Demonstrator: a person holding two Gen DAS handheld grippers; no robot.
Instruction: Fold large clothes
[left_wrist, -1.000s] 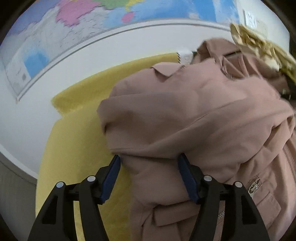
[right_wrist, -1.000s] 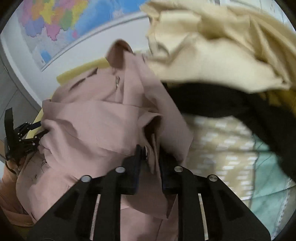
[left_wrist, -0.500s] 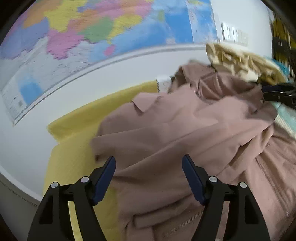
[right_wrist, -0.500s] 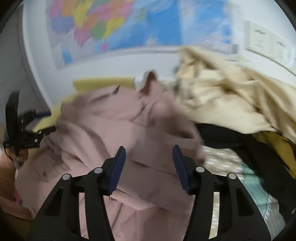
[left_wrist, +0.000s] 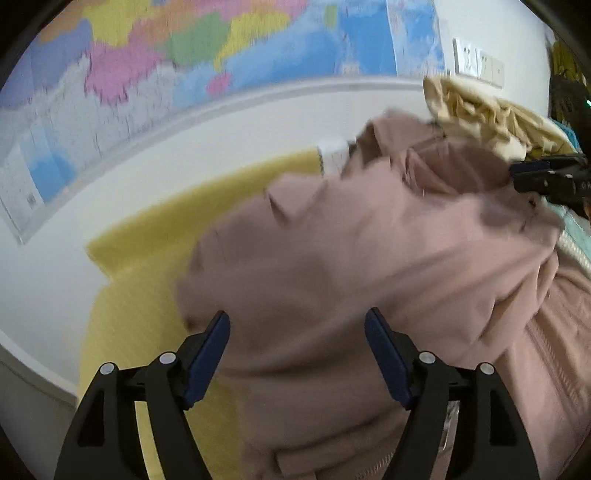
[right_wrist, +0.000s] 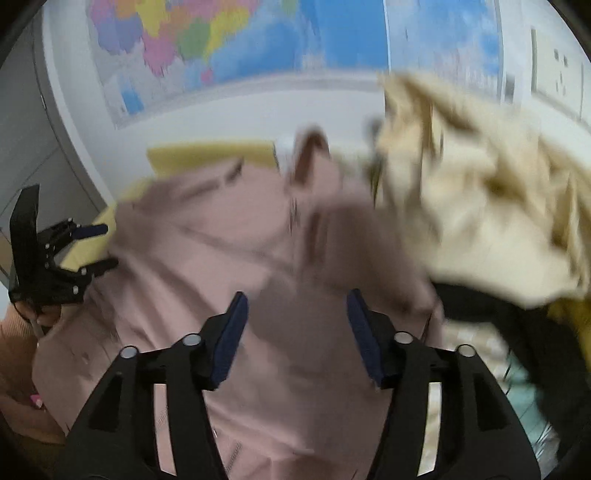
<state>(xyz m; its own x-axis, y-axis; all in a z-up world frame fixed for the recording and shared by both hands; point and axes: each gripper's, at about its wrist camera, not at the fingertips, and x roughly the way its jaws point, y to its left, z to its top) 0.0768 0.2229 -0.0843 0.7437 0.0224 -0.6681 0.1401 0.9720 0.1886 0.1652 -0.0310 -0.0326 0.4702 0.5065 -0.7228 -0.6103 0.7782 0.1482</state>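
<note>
A dusty-pink jacket (left_wrist: 369, 266) lies bunched on a yellow cover (left_wrist: 147, 258); it also shows in the right wrist view (right_wrist: 207, 266). My left gripper (left_wrist: 297, 354) is open and empty, hovering over the jacket's left part. My right gripper (right_wrist: 295, 332) is open and empty above the jacket's right part. Each gripper shows in the other's view: the right gripper (left_wrist: 546, 179) at the far right, the left gripper (right_wrist: 66, 258) at the far left. Both views are motion-blurred.
A pile of cream clothes (right_wrist: 480, 206) with a black garment (right_wrist: 517, 325) under it lies to the right of the jacket. A wall map (left_wrist: 184, 59) hangs behind. Teal patterned fabric (right_wrist: 517, 373) shows at the right.
My right gripper let go of the jacket fold and opened. Both grippers lifted and drew back from the jacket, which dropped onto the cover. My left gripper stayed open.
</note>
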